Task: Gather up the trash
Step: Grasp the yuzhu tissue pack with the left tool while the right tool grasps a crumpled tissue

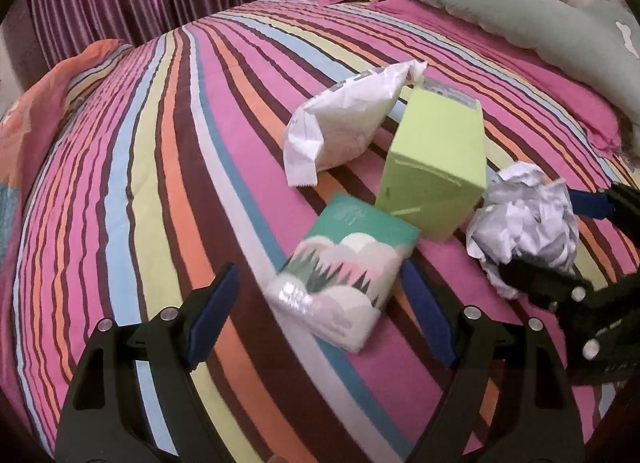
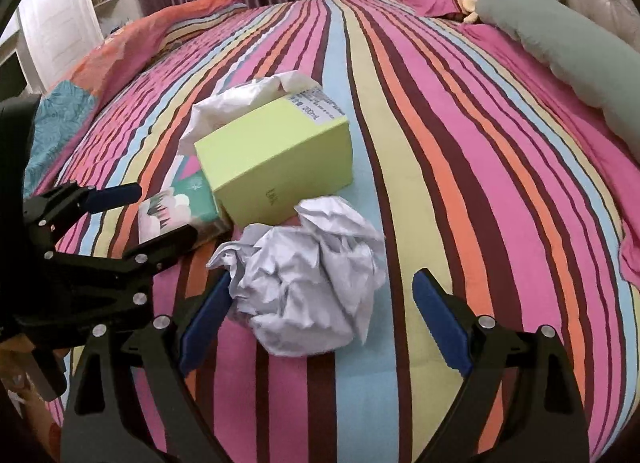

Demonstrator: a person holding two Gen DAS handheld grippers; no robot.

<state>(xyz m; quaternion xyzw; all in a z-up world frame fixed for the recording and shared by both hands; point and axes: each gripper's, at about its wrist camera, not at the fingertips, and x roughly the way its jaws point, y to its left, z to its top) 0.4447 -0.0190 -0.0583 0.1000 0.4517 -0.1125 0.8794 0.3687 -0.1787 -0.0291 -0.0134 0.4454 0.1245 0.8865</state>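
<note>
**Two open grippers poised over trash on a striped bed**

Nearest the left wrist camera lies the tissue pack (image 1: pixel 344 283), between the wide-spread jaws of the left gripper (image 1: pixel 320 319); its right edge sits close against the right finger, though contact cannot be judged. Nearest the right wrist camera, the crumpled paper ball (image 2: pixel 312 287) lies between the equally wide jaws of the right gripper (image 2: pixel 324 311), its left edge at or touching the left pad. Neither gripper holds anything.

The left view alone shows the white wrapper (image 1: pixel 344 119) fully; in the right view the green box (image 2: pixel 272 159) hides most of it. Only the right view reveals the box's printed label and a white shelf unit (image 2: pixel 60 23).

All four items cluster together on the bed (image 1: pixel 160 143); broad open cover extends leftward, with a grey-green bolster (image 1: pixel 500 11) along the headboard.
</note>
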